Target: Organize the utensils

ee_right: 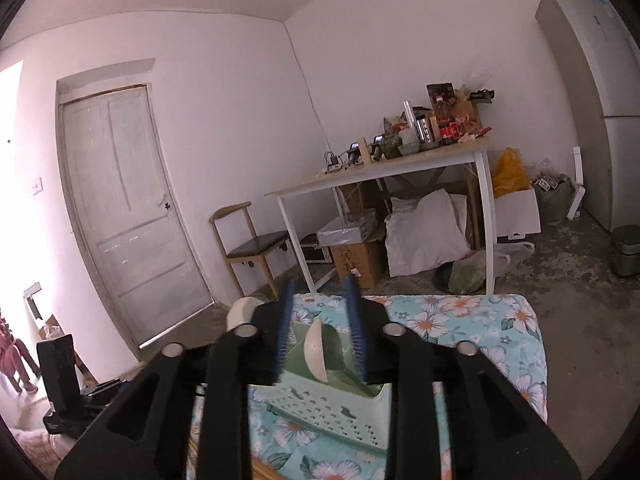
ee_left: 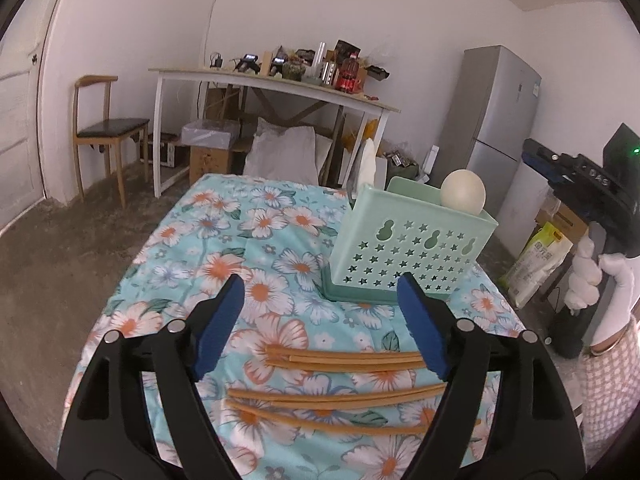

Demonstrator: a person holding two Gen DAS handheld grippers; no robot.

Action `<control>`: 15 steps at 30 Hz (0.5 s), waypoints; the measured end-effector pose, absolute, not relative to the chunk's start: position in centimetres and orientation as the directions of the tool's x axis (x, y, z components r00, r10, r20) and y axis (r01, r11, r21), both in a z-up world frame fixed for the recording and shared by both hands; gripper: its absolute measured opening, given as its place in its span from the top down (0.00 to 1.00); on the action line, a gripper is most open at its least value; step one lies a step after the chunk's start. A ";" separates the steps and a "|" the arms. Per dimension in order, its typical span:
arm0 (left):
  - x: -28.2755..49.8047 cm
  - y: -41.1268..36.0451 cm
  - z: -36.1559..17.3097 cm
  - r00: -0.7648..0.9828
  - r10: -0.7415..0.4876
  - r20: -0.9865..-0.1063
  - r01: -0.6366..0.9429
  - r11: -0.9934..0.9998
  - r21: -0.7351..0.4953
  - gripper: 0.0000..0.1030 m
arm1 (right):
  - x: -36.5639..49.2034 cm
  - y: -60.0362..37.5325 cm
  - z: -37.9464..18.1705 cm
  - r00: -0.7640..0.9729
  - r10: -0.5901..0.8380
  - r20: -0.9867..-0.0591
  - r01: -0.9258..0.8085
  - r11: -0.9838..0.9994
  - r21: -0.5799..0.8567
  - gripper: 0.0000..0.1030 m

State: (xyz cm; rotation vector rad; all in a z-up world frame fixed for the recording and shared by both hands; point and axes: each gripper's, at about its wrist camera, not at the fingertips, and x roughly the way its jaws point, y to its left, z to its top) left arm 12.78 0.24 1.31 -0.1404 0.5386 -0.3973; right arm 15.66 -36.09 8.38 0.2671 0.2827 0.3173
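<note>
Wooden chopsticks run partly hidden behind the left tool.

You are in a lived-in home room: a floral cloth covers your surface, with a fridge, a wooden chair, a panelled door and a cluttered white side table at the far walls.
</note>
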 end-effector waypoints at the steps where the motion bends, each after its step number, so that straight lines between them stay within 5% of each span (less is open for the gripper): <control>1: 12.4 0.5 1.4 0.787 -0.400 -0.471 0.330 0.916 -0.227 0.27 | 14.9 -35.8 8.5 0.912 0.337 -0.233 -0.265 0.919 0.292 0.59; 11: 9.1 2.7 1.1 0.772 -0.389 -0.503 0.311 0.921 -0.235 0.19 | 10.4 -31.9 7.1 0.872 0.330 -0.361 -0.243 0.933 0.265 0.18; 15: 7.8 2.3 0.1 0.741 -0.382 -0.553 0.323 0.924 -0.205 0.16 | 8.8 -29.4 4.6 0.838 0.279 -0.468 -0.192 0.955 0.224 0.12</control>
